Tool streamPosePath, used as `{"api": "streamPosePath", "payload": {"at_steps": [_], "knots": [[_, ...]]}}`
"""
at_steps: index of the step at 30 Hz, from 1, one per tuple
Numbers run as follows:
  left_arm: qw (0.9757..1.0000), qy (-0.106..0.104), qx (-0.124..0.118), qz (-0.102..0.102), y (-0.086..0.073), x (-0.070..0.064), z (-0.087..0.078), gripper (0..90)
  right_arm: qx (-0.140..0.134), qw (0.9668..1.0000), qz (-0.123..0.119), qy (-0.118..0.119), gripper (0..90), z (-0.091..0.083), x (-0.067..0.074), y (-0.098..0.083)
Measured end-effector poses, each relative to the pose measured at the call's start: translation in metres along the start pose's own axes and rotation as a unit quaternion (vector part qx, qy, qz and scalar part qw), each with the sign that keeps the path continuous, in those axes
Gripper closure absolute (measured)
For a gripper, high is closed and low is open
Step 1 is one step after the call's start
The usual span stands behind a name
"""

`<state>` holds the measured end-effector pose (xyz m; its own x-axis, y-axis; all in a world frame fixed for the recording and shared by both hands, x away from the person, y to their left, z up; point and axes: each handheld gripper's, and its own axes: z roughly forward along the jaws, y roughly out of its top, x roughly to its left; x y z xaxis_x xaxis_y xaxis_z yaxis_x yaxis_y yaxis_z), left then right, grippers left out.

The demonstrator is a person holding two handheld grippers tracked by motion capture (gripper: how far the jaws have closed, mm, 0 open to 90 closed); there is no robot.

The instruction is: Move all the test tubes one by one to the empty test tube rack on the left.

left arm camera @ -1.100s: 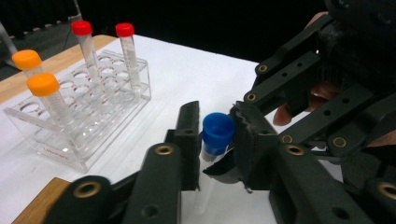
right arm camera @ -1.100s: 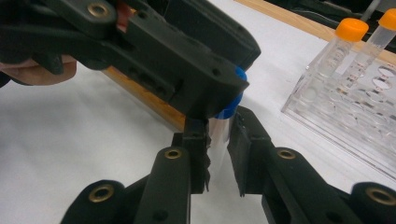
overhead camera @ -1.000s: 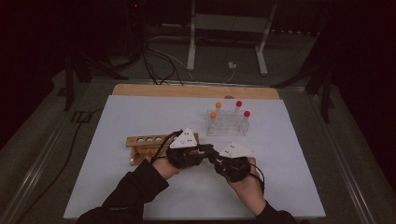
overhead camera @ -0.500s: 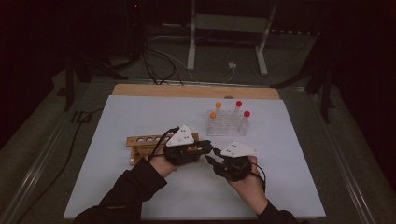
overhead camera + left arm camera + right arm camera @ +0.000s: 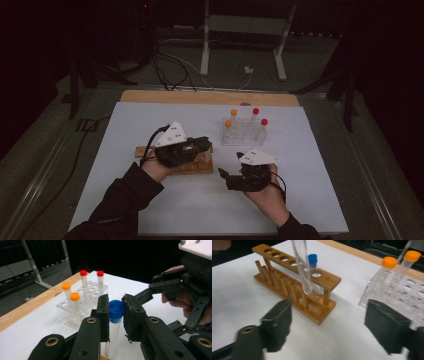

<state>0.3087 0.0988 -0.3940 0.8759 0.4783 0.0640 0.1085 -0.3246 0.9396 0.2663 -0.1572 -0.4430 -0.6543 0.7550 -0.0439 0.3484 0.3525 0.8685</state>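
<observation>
We see the surface (image 5: 150, 210) covered by a pale sheet, with a bare wooden strip along its far edge. On it, left of centre, lies the wooden rack (image 5: 294, 287), and to the right and farther off stands the clear rack (image 5: 243, 134), well apart from the wooden one. The clear rack carries two orange tubes (image 5: 66, 286) and two red tubes (image 5: 83, 273), all upright. Our left claw (image 5: 116, 315) hangs above the wooden rack and is clenched on a blue tube (image 5: 115, 315), its pads pressing just at the cap; the clear body of the tube hangs down over the rack's top bar in the right gripper view, tilted a little. A second blue tube (image 5: 312, 261) stands upright in a hole near the rack's right end, just beside the held one. Our right claw (image 5: 328, 327) sits near the surface to the right of the wooden rack and nearer to us; its jaws have just been opening and now stand released, with nothing between them
</observation>
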Motion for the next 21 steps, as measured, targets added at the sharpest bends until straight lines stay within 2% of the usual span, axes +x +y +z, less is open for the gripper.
{"api": "streamPosePath", "payload": {"at_steps": [9,15,21], "knots": [[0.9995,0.032,0.000,-0.008,0.001,0.016,-0.020,77.2,-0.002,0.9999,0.012,-0.002,0.0,-0.001,-0.003,0.002],[0.9986,0.052,-0.003,-0.006,0.003,0.027,-0.026,77.1,-0.006,0.9997,0.007,0.023,0.0,-0.004,-0.006,0.002],[0.9977,0.068,-0.002,-0.009,-0.003,0.038,-0.023,77.1,-0.009,0.9996,0.006,0.025,0.0,-0.006,-0.006,0.002]]}}
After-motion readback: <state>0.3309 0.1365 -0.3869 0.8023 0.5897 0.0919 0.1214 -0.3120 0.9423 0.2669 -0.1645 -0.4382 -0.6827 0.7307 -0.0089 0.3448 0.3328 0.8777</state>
